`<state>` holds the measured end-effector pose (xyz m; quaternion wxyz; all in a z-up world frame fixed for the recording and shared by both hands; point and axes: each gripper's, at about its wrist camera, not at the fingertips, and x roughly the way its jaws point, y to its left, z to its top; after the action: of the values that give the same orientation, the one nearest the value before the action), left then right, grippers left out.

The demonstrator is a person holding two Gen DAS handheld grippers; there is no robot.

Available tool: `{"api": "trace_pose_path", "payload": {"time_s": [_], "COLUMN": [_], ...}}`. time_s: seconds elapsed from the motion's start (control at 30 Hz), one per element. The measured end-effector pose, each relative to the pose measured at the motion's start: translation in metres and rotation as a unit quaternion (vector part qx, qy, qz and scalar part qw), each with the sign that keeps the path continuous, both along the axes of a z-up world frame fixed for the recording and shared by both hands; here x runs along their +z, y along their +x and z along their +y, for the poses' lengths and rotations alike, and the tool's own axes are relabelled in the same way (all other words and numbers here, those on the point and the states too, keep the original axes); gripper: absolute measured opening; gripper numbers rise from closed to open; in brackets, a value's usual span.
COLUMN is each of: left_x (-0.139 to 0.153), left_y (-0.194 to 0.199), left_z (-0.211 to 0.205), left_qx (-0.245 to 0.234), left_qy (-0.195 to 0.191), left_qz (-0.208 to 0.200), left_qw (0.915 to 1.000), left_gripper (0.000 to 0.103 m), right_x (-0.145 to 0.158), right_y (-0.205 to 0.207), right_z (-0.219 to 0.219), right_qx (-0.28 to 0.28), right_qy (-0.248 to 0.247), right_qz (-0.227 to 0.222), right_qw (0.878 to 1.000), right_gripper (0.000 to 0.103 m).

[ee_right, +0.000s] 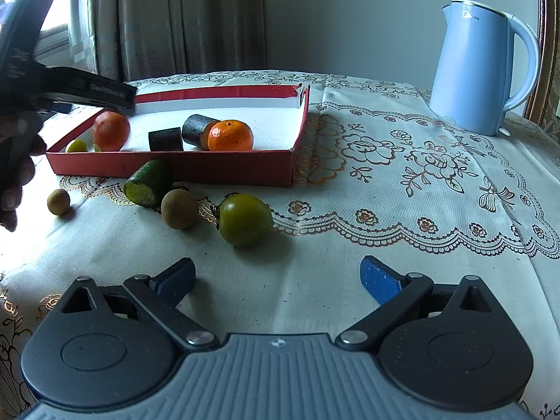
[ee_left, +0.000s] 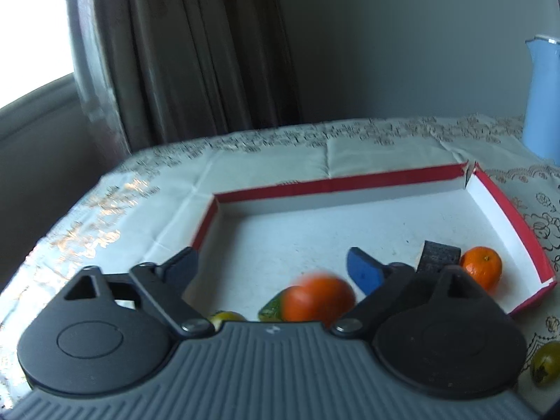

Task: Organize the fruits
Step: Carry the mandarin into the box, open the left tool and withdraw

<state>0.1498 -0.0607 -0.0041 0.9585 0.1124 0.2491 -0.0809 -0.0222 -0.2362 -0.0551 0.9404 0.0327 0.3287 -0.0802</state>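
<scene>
Over the tray: left gripper [ee_left: 271,267], fingers apart, blurred orange [ee_left: 316,299] below, probably loose.
Tray [ee_right: 175,166]: second orange [ee_right: 230,135] right.
Near table: right gripper [ee_right: 278,278], fingers apart; green tomato [ee_right: 245,218] ahead.

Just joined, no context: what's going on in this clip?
A person with two handheld claws is sorting fruit into a red box. The left claw is open over the box, with a blurred orange just below it, apparently just dropped. Another orange and two dark cylinders already sit inside. The right claw hangs open over the tablecloth, facing a green tomato outside the box.
</scene>
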Motion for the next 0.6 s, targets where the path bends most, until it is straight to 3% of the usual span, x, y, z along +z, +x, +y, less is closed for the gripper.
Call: {"api": "trace_pose_path", "payload": {"time_s": [0.1, 0.3, 0.5, 0.6], "left_x": [0.007, 0.009, -0.011, -0.026], "left_y": [-0.012, -0.037, -0.065, -0.067], "left_z": [0.012, 0.05, 0.102, 0.126], "left_qx": [0.006, 0.016, 0.052, 0.075], "left_qy": [-0.005, -0.017, -0.026, -0.035], "left_qz": [-0.011, -0.01, 0.002, 0.03], "left_qw": [0.9999, 0.9997, 0.9983, 0.9961], "left_gripper": [0.103, 0.103, 0.103, 0.103], "right_x": [0.0, 0.0, 0.0, 0.0], "right_y": [0.0, 0.0, -0.001, -0.002], "right_z": [0.0, 0.0, 0.001, 0.001], "right_qx": [0.0, 0.0, -0.001, -0.001], "right_qy": [0.0, -0.001, -0.001, -0.002], "right_qz": [0.0, 0.0, 0.0, 0.0], "right_qw": [1.0, 1.0, 1.0, 1.0], "right_gripper": [0.102, 0.101, 0.101, 0.101]}}
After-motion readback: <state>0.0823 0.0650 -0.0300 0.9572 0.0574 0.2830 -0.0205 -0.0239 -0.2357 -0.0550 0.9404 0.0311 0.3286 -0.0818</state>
